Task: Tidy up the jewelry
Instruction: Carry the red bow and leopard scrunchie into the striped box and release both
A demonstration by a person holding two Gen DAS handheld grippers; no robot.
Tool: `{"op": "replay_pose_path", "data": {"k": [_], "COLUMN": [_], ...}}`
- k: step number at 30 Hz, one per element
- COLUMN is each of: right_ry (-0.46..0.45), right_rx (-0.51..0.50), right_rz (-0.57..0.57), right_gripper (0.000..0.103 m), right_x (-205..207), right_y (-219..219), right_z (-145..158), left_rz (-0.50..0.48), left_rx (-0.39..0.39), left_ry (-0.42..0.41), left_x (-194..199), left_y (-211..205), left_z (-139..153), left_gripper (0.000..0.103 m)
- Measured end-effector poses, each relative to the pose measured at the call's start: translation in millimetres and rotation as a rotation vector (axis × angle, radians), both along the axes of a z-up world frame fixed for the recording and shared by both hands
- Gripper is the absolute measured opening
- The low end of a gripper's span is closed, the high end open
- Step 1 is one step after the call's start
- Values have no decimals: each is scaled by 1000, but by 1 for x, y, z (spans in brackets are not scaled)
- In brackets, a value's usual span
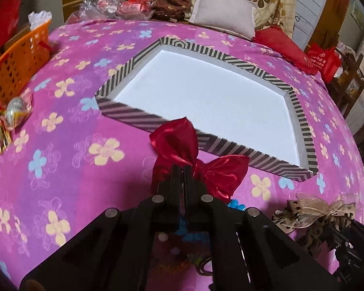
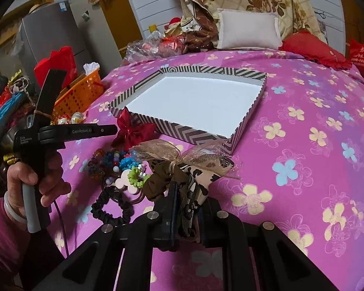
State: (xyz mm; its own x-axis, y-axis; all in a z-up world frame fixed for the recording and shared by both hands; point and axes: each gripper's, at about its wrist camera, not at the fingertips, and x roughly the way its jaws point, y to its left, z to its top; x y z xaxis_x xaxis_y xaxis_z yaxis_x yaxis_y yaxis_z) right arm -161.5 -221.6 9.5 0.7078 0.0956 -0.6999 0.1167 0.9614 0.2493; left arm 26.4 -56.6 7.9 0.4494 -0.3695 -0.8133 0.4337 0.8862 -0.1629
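A red satin bow (image 1: 179, 143) hangs in front of the striped box's near wall, and my left gripper (image 1: 182, 169) is shut on its middle. The striped box (image 1: 123, 111) lies open on the pink flowered bedspread, its white floor bare. In the right wrist view my right gripper (image 2: 185, 194) is shut on a leopard-print bow (image 2: 201, 160) with sheer tan ribbon, lifted just off the cover. The same view shows the left gripper (image 2: 109, 129) at the left, clamped on the red bow (image 2: 133, 131) beside the box (image 2: 182, 131). A pile of bead bracelets and hair ties (image 2: 119, 167) lies between the two grippers.
A black scrunchie (image 2: 109, 208) lies near the pile. An orange basket (image 1: 14, 63) stands at the bed's left edge, with foil-wrapped eggs (image 1: 12, 114) beside it. A pale pillow (image 1: 220, 17), a red cushion (image 1: 281, 46) and plastic bags sit at the back. A person's hand (image 2: 36, 177) holds the left gripper.
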Motion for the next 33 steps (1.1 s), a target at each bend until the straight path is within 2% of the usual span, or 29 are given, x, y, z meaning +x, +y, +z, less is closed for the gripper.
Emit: {"op": "replay_pose_path", "data": {"k": [1,3,4,5,6,8,11,15,20,22,24,25,26,29,33], "right_ry": [3,13,15,16,15,17,18,19,17,14,14,14,14,8,-9], "right_rx": [4,7,8,7,8,13,27,47,65,72,81,84,85,83,86], "right_rz": [0,7,11,14,15,15,11,5,14,20,23,24,26,32,41], "right_gripper": [13,13,13,13,13,14,14,14,14,14,14,14,14,14,14], "right_x": [0,1,0,0,1,2,3,2,3,3,4,3,2,1,0], "right_y": [0,1,1,2,2,0,-4,-12,-16,-17,-17,-17,-17,-17,-16], "right_z": [0,-3,-4,-4,-4,-6,-7,-10,-11,-12,-13,-14,-13,-11,-3], "left_rz": [12,31,44,60,94,131,180,222,299,296,283,268,244,229,219], "left_rx": [-14,-47,-72,-109,-167,-207,-175,-106,-112,-104,-62,-38,-41,-60,-78], "left_ry": [10,49,74,93,116,171,216,246,251,253,231,215,216,224,216], "left_x": [1,3,4,4,4,5,10,14,23,25,24,23,22,21,15], "left_y": [2,6,8,11,16,18,10,-6,-12,-17,-23,-26,-28,-24,-17], "left_z": [0,-2,-2,-2,-3,-4,-9,-18,-20,-19,-18,-18,-19,-18,-11], "left_gripper": [2,22,54,76,78,78,78,77,77,77,57,37,26,18,15]}}
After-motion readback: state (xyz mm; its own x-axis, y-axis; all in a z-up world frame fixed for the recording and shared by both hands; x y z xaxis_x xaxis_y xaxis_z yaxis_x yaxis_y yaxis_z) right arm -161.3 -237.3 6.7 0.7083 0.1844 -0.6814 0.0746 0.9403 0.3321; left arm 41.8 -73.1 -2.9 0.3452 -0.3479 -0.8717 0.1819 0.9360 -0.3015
